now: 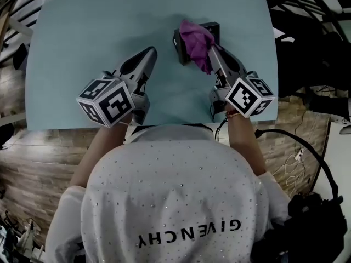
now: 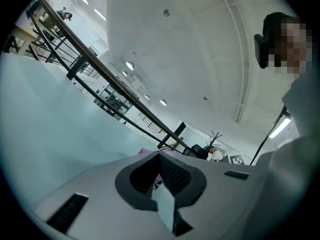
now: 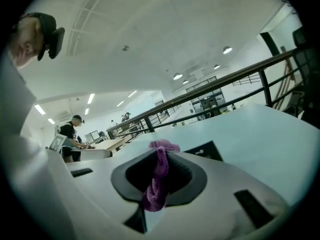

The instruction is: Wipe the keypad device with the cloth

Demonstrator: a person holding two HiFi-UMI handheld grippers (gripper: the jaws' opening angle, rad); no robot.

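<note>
Head view: two grippers, right gripper [image 1: 211,50] clamped on one purple cloth [image 1: 195,40] draped over one keypad device [image 1: 214,29]; left gripper [image 1: 150,52] pressed together, empty.

you have two tools: your left tool [image 1: 149,53], well to the left of the keypad device [image 1: 214,28], and your right tool [image 1: 213,51], right at it. each carries one marker cube, so two in all: the left cube [image 1: 107,101] and the right cube [image 1: 249,96], both nearer to you than the keypad device. there is one keypad device, black, and one cloth [image 1: 196,41], purple, lying over it. one worktop [image 1: 98,32], pale teal, sits under the keypad device. in your right tool's view, at least one person [image 3: 70,132] shows far off, left of the keypad device.
</note>
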